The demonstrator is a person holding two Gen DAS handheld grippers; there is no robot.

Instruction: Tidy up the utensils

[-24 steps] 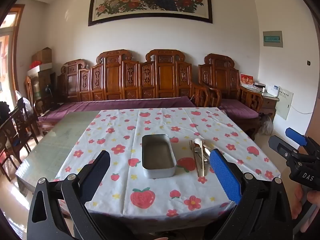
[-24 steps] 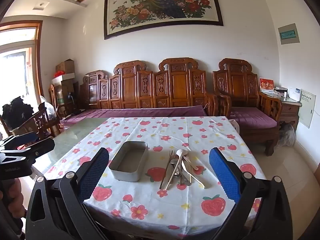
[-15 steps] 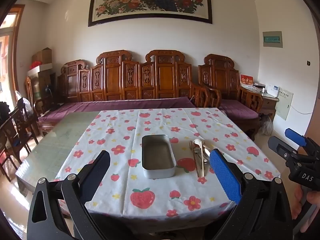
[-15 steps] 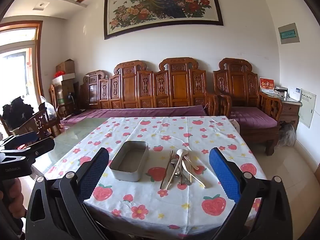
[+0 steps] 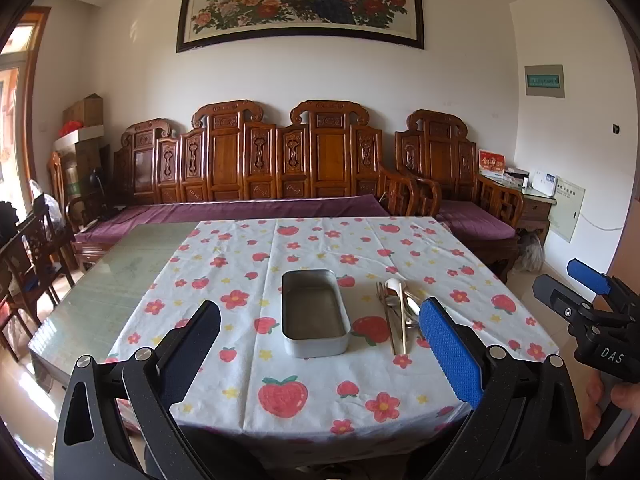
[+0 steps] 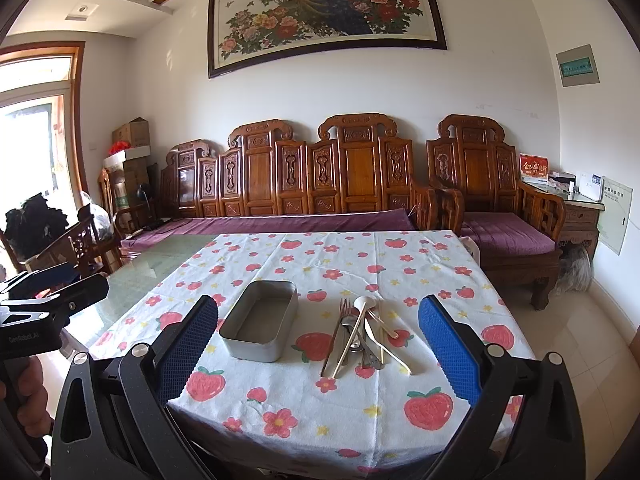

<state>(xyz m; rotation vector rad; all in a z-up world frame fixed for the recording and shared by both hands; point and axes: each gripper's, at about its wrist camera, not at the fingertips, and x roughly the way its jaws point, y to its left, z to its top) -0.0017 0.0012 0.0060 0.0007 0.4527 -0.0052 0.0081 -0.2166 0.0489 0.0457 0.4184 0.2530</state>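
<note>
An empty grey metal tin sits on the flowered tablecloth. To its right lies a pile of utensils: fork, spoons, chopsticks, a white spoon on top. My left gripper is open and empty, held in the air before the table's near edge, facing the tin. My right gripper is open and empty, also short of the table, facing the tin and the pile. The right gripper also shows in the left wrist view, the left gripper in the right wrist view.
The table's left part is bare glass. A carved wooden sofa with purple cushions stands behind the table, dining chairs to the left, a side cabinet at the right wall.
Almost nothing has changed; both grippers stay open before the table with only a slight drift in view.
</note>
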